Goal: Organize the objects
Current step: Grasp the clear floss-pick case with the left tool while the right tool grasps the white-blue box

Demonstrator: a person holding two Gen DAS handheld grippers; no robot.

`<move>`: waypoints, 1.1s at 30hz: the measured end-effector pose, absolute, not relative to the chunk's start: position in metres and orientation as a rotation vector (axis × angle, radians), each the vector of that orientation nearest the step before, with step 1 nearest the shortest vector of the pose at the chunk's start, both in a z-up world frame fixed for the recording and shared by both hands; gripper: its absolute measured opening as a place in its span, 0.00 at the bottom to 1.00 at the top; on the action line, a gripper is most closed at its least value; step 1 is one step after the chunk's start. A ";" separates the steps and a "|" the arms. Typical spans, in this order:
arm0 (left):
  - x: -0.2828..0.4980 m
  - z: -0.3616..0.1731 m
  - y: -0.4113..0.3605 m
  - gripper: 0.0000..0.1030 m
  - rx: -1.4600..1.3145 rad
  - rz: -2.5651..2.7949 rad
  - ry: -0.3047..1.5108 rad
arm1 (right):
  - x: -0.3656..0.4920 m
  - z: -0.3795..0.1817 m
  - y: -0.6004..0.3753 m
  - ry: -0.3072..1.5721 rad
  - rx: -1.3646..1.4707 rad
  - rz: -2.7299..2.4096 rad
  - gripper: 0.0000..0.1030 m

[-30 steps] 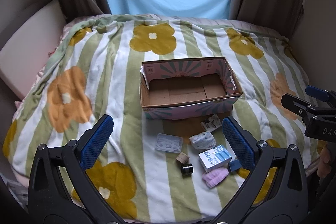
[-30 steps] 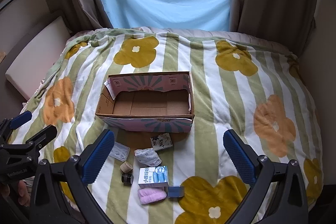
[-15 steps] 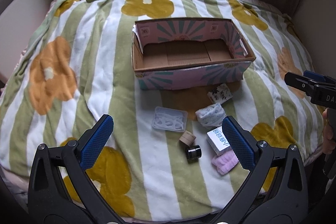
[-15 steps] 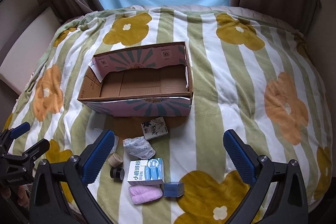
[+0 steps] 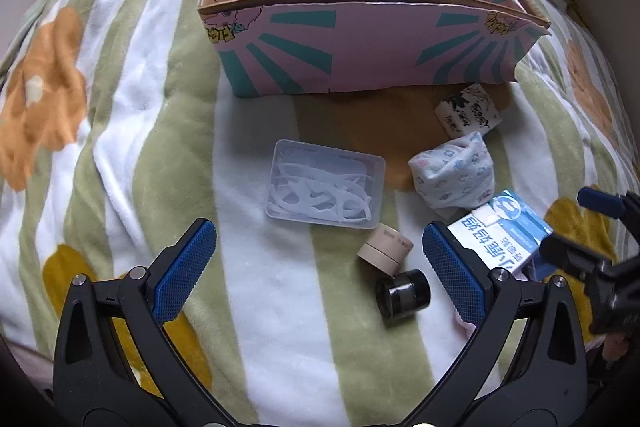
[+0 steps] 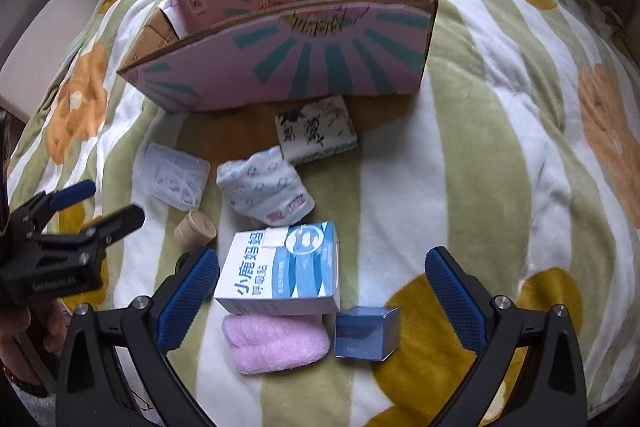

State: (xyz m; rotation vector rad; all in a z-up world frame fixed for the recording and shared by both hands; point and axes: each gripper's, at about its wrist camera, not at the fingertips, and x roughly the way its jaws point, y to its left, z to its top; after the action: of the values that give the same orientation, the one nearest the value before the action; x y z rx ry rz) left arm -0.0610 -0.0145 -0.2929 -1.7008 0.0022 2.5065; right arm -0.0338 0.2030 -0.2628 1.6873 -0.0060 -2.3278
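Both tongs were wide open and held nothing. Left tongs (image 5: 320,267) hung low over a striped flower blanket (image 5: 132,131), with a see-through plastic case (image 5: 326,185) of white picks just ahead of them. A small tan roll (image 5: 385,253) and a little black jar (image 5: 402,293) lay touching each other near the left tongs' right finger. Right tongs (image 6: 322,297) hung over a blue and white box (image 6: 284,271). A fluffy pink cloth (image 6: 276,343) lay tucked against the front of that box, and a small dark blue cube (image 6: 366,333) sat just beside the cloth. A folded white cloth with tiny prints (image 6: 264,189) lay farther back, touching a black and white packet (image 6: 316,129). Behind all of them stood a big pink box with green rays (image 6: 296,63), open at the top. None of the little things were in it.
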 end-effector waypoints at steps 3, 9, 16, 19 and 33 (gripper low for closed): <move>-0.069 -0.309 -0.015 0.99 -1.719 2.508 0.009 | -0.025 -0.278 0.196 -0.008 1.684 -2.301 1.00; -0.083 -0.332 -0.012 0.99 -1.720 2.502 0.041 | -0.018 -0.296 0.181 0.057 1.647 -2.299 1.00; -0.094 -0.341 0.000 0.99 -1.712 2.477 0.074 | -0.015 -0.296 0.167 0.099 1.627 -2.307 1.00; -0.099 -0.344 0.003 0.99 -1.713 2.475 0.076 | -0.011 -0.294 0.162 0.131 1.623 -2.305 1.00; -0.121 -0.348 0.007 0.77 -1.729 2.458 0.110 | -0.028 -0.307 0.155 0.180 1.698 -2.356 0.83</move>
State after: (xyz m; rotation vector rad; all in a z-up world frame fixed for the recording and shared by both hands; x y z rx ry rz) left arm -0.1209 0.0073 -0.3480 -1.7287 0.1096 2.4580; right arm -0.0283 0.1549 -0.3075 1.6981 0.1803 -2.3562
